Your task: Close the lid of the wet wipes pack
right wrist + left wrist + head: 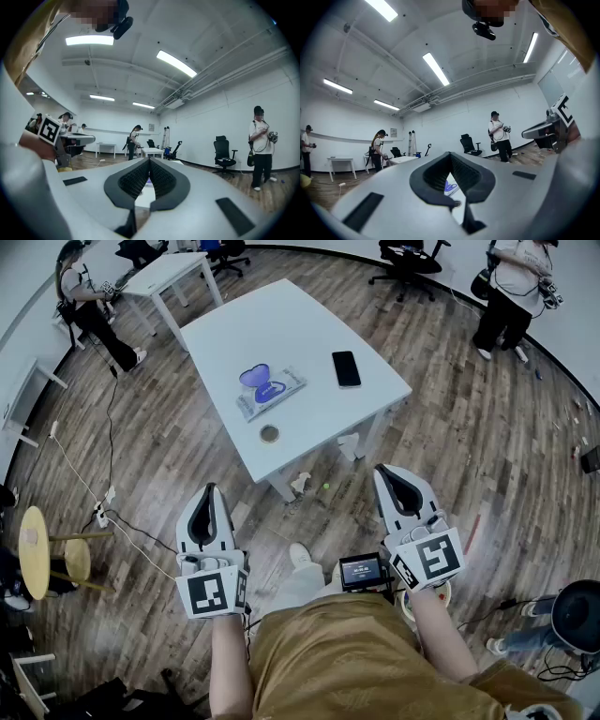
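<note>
1. While the wet wipes pack [281,393] lies flat on the white table [281,324], just above the middle of the head view, its purple lid [257,379] stands up open at the pack's upper left end.
2. It looks like a soft film pouch: light, and likely to skid or buckle under a careless shove. The lid looks like stiffer plastic on a hinge, so that is the part to work on.
3. My call on the hold is no pinch at all. Push the lid's free edge down with closed tips until it seats, and steady the pouch's other end if it slides.
4. Right of the pack and apart from it lies a black phone [346,368]. Below the pack, near the table's lower edge, sits a small round object [269,434], too small to name.
5. Now the tongs! The left gripper [210,489] is at lower left and the right gripper [382,469] at lower right. Both are over the wooden floor [169,427], well apart from the table and the pack.
6. Each gripper view shows its own tips pressed together, with only the hollow behind them showing and nothing gripped.
7. By my reading the closing is not yet started, and an approach to the table comes first.
</note>
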### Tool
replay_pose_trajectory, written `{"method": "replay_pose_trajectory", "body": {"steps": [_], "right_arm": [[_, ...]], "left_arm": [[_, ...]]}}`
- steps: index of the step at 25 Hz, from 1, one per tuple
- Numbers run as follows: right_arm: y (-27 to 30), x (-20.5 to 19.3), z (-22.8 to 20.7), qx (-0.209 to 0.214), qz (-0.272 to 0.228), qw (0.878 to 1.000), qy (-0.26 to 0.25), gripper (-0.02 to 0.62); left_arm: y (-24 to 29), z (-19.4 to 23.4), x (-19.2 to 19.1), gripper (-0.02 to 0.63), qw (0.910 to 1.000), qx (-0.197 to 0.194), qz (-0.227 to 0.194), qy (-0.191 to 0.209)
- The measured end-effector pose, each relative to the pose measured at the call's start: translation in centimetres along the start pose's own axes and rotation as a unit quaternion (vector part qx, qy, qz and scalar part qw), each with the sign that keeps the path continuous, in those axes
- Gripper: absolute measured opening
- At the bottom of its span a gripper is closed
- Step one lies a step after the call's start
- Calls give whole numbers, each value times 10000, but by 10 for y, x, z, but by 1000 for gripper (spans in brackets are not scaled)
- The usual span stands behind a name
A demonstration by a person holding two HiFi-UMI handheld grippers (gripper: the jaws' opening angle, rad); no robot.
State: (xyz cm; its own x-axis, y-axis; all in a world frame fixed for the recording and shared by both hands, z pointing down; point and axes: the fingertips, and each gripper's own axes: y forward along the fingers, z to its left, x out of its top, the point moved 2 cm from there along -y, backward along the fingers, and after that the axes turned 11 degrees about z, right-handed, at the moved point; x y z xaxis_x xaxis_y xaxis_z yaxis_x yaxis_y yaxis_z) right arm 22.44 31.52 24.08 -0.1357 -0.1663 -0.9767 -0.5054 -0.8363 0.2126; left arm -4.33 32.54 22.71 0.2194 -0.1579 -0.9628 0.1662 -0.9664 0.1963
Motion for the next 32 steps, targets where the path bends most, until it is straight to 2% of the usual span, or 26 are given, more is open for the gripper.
{"method": "replay_pose_trajectory", "body": {"steps": [3,10,14,19,23,28,30,32], "right_arm": [[12,8,-4,112,-220,9996,140,8],[57,22,0,27,-191,9998,55,8],[83,33,12,224,-337,9989,238,8],[113,40,23,127,-354,9993,8,8],[130,43,31,1,-286,9993,-260,9],[157,46,33,72,-180,9996,-210,9],[165,48,33,84,-184,9996,-182,9],[172,50,29,56,-236,9996,-166,9]], "left_arm": [[17,10,3,6,10000,1,-76,49],[58,46,4,6,9998,-133,-156,-12],[76,67,2,6,9996,-231,-149,-36],[90,92,-6,6,9995,-256,-137,-112],[90,97,-3,6,9974,-612,-380,29],[101,101,2,6,9933,-1023,-538,-85],[107,105,4,6,9919,-1092,-654,-38],[117,110,2,6,9935,-1005,-543,-23]]}}
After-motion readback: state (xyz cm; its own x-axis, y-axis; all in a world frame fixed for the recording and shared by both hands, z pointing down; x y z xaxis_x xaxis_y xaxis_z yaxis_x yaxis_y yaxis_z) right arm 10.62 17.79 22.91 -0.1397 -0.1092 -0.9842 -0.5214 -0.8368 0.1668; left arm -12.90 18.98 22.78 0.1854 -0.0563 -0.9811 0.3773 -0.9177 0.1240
